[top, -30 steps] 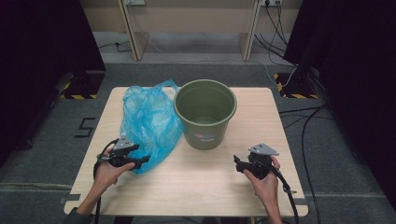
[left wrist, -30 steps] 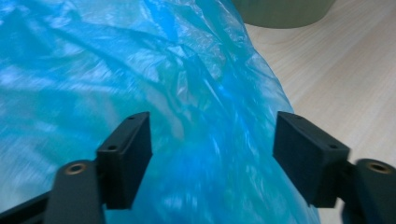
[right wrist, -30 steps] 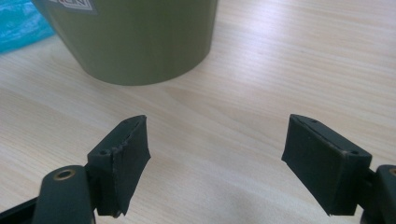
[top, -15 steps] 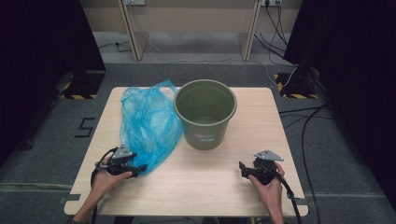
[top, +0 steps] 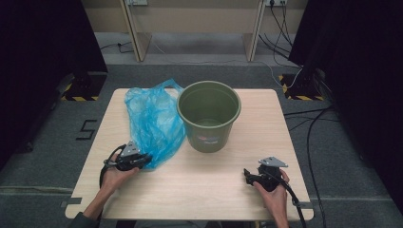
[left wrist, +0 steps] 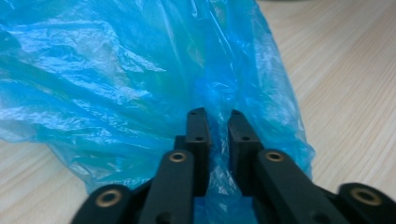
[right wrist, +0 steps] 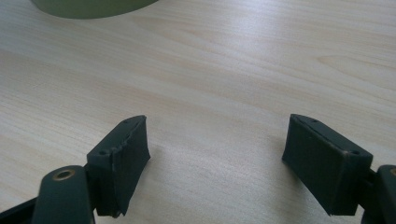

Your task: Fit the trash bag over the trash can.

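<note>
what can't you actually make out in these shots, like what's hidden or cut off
- Label on the green bucket: high view, too small and blurred to read.
- Bucket in the right gripper view: cut off by the top edge.
- Blue plastic bag: left gripper view, cut off at the top and left edges; the left gripper hides the film pinched between its jaws.
- Bag's opening: high view, lost in crumpled folds.

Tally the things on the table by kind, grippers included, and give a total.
Bag: 1, blue plastic
Bucket: 1, green
Grippers: 2, left gripper and right gripper
Total: 4
</note>
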`<state>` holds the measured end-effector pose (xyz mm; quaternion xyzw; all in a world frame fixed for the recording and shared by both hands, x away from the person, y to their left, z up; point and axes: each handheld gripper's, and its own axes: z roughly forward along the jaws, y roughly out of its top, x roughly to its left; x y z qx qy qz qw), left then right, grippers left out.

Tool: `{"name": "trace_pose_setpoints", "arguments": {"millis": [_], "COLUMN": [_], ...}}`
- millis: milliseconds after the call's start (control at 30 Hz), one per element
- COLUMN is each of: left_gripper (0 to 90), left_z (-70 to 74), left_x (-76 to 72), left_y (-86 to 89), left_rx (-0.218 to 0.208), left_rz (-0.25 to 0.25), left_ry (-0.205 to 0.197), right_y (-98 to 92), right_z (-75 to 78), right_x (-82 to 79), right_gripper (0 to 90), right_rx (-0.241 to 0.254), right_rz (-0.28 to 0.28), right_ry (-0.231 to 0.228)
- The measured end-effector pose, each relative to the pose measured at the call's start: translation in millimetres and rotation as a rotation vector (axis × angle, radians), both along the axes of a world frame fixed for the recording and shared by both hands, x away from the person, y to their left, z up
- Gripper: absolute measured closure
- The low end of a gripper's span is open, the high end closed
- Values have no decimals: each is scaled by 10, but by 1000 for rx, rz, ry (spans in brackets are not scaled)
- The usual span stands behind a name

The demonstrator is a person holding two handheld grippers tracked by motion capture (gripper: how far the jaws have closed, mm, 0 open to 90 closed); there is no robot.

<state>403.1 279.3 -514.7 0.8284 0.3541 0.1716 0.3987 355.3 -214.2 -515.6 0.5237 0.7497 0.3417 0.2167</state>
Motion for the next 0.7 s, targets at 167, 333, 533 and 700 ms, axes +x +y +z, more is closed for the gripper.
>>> {"name": "trace_pose_setpoints", "arguments": {"millis": [167,333,533,700], "left_gripper": [856,860,860,862], "left_z": [166,546,953,1313], "left_x": [76,204,358,613], "left_y": [46,101,119,108], "left_rx": [-60,-154,-168,-217], "left_rz": [18,42,63,79], "left_ry": [-19,-57,-100,-111], "right_y": [-8,-13,-7,-20], "right_z": [0,1,1,7], "right_x": [14,33,47,40], "right_gripper": [219,219,216,220], "right_rx": [2,6,-2,-4], "right_rz": [-1,-7,3,1], "right_ry": [0,3,0,1]}}
